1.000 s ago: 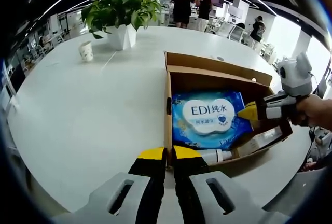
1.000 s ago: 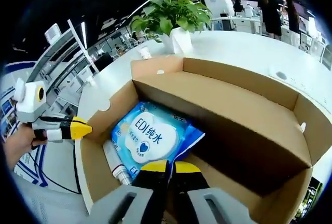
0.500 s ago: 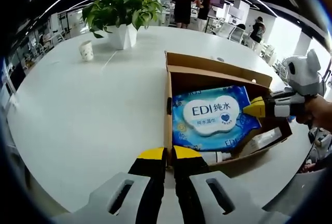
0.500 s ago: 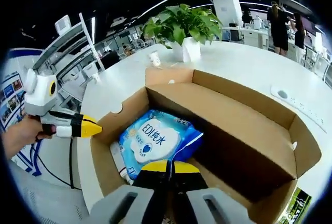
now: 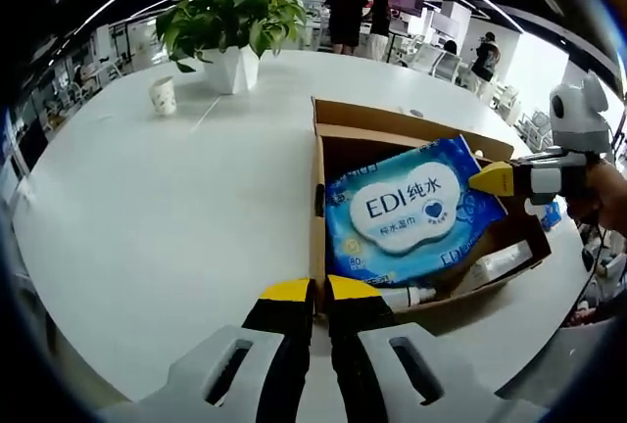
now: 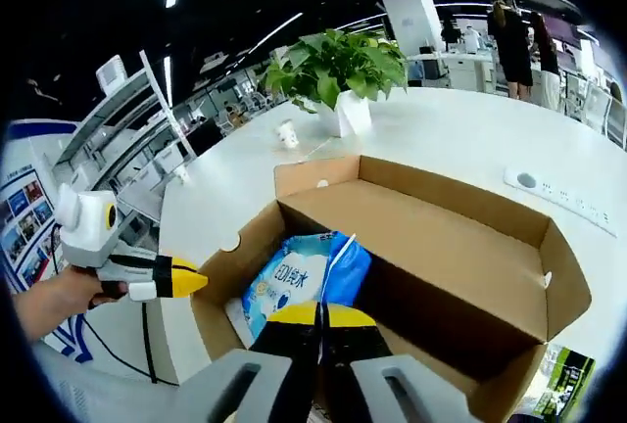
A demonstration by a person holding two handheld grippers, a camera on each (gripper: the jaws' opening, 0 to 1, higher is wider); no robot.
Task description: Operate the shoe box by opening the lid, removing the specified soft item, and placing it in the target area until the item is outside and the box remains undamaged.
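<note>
An open brown shoe box [image 5: 338, 115] lies on the white table, its lid flap [image 6: 460, 247] standing up. My right gripper [image 5: 490, 178] is shut on the right edge of a blue wet-wipes pack [image 5: 407, 212], which hangs tilted with that side above the box rim. In the right gripper view the pack [image 6: 299, 276] rises just beyond my right gripper [image 6: 318, 313]. My left gripper [image 5: 319, 292] is shut at the box's near corner, seemingly pinching the wall. The left gripper [image 6: 191, 279] also appears at that corner in the right gripper view.
A white tube [image 5: 407, 294] and a flat white item [image 5: 490, 264] lie in the box bottom. A potted plant [image 5: 230, 26] and paper cup [image 5: 163, 96] stand at the far left. A power strip [image 6: 563, 200] lies beyond the box. People stand in the background.
The right gripper has risen with the wipes pack, lifting its right side out of the box bottom and tilting it. The left gripper has stayed at the box corner.
</note>
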